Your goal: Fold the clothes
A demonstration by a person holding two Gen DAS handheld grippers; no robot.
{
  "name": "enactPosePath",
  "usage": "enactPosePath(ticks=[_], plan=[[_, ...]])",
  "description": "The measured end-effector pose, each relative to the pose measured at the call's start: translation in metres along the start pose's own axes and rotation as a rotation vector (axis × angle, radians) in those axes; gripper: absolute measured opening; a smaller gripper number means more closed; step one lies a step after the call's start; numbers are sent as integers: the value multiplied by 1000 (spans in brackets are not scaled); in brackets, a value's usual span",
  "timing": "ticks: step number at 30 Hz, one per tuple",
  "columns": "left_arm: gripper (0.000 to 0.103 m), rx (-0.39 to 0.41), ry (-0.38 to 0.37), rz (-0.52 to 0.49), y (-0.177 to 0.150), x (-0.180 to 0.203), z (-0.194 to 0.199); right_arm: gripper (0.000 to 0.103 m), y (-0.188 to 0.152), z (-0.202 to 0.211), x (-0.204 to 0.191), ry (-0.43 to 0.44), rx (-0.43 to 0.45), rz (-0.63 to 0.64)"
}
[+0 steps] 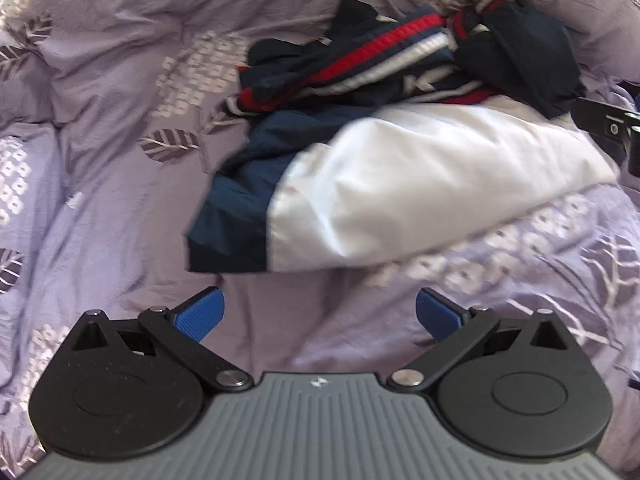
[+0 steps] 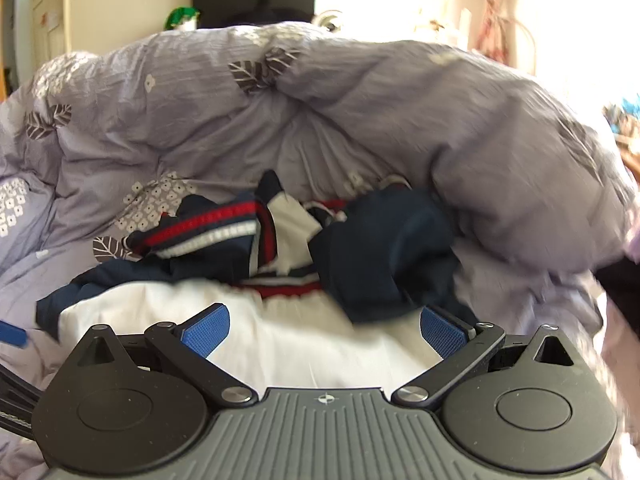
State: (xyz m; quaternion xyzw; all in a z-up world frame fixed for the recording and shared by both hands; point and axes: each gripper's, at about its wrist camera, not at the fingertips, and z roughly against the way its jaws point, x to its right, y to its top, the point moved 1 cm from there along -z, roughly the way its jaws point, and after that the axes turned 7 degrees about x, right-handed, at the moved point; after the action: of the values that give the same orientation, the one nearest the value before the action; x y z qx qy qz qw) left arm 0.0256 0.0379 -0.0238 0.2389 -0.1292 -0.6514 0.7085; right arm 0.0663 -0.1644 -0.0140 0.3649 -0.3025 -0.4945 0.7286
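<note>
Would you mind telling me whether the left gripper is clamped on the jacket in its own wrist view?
No, the left gripper is open over the bedspread, short of the jacket.

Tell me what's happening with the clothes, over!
Left gripper open, empty, short of the jacket. Right gripper open, empty, over its white part. Jacket still crumpled on the purple duvet. Nothing in the way.

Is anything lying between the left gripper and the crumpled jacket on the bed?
Nothing visible. The left gripper, open, faces the jacket across bare lilac duvet. The right gripper, also open, is already over the jacket's white panel.
</note>
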Motion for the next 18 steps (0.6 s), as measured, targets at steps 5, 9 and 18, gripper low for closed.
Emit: enactPosePath(ticks=[5, 9, 18], plan=[[103, 64, 136, -14, 17, -32, -25, 103, 0, -24, -8, -86, -9, 106], [103, 48, 65, 57, 10, -58, -45, 103, -10, -26, 26, -137, -34, 85], [103, -47, -96, 103, 2, -40, -94, 103, -57, -68, 105, -47, -212, -206]])
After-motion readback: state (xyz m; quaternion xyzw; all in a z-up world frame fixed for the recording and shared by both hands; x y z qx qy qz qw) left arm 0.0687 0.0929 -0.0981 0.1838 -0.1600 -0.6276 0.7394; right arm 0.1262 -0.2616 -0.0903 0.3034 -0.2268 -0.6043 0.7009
